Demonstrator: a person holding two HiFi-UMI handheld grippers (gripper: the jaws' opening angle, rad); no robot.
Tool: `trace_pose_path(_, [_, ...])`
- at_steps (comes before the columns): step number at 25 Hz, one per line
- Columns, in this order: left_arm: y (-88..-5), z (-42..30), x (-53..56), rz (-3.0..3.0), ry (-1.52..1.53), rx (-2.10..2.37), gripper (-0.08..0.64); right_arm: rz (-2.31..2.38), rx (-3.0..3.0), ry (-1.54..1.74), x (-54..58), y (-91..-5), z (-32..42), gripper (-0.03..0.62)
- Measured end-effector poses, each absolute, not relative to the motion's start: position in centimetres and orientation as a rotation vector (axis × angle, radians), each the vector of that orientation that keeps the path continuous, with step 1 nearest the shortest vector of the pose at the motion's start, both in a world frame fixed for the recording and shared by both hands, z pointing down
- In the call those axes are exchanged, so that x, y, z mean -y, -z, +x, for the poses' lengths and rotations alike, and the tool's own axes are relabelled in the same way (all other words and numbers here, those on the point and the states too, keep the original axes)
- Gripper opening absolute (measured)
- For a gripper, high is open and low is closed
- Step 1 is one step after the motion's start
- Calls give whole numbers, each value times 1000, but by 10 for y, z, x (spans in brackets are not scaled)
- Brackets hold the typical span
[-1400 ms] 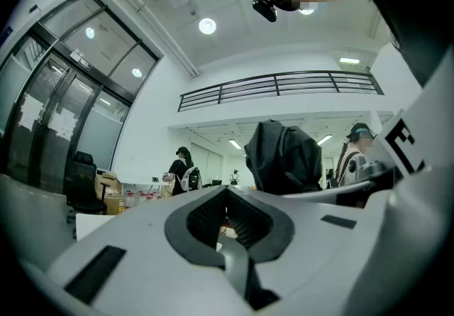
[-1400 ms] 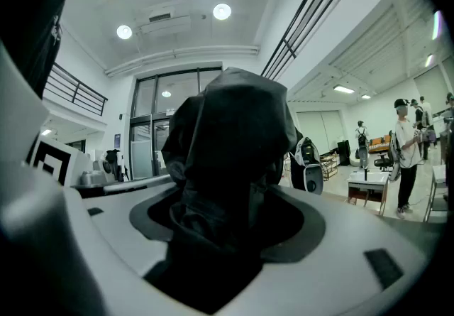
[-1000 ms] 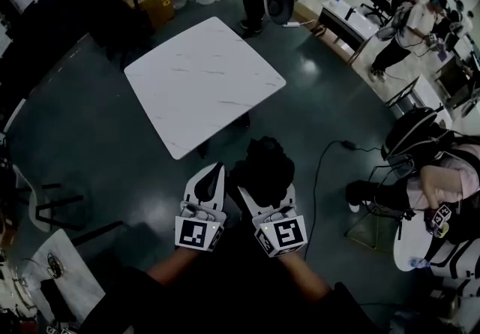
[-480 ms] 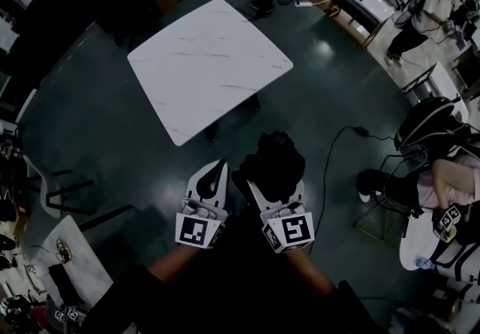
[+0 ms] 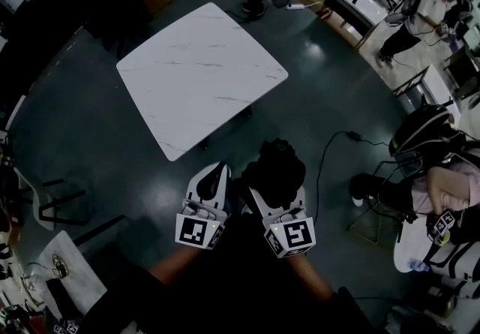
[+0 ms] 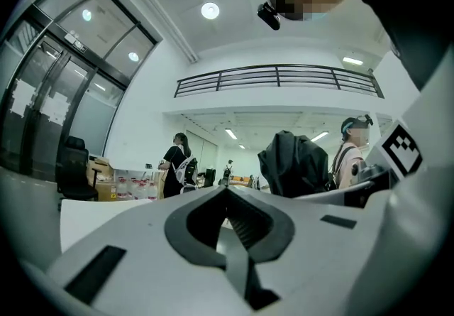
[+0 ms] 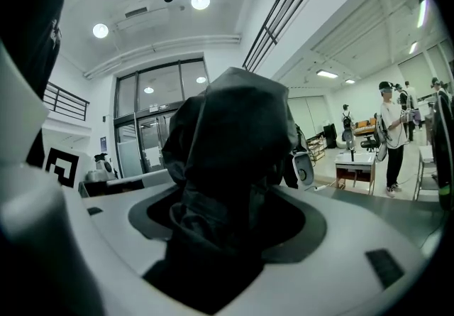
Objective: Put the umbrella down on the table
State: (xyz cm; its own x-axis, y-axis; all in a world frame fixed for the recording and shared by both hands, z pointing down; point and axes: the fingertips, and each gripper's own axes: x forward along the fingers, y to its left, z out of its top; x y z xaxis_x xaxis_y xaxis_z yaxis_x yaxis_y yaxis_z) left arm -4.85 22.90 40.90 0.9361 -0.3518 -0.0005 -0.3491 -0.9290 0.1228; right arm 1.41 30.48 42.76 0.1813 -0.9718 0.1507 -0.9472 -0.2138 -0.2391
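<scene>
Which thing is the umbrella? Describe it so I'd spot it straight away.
Start at the white square table on the dark floor, then look just below it in the head view. The umbrella is the crumpled black bundle clamped in the right gripper; the left gripper beside it is empty.

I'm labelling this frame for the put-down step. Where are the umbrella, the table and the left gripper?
umbrella [image 5: 276, 166]: head view, bunched black canopy.
table [image 5: 199, 73]: head view, bare white top.
left gripper [image 5: 219, 170]: head view, closed claw tip.
</scene>
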Motion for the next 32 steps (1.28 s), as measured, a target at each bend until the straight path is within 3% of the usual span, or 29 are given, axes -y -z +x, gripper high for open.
trace_pose_path(13, [-417,15,-82,2901,95,538,8,-2410,-1913,493,-167,-439,84,339])
trace_pose_path(32, [-413,37,42,2853,135,548,8,-2513,-1841,547,-47,-447,139,339])
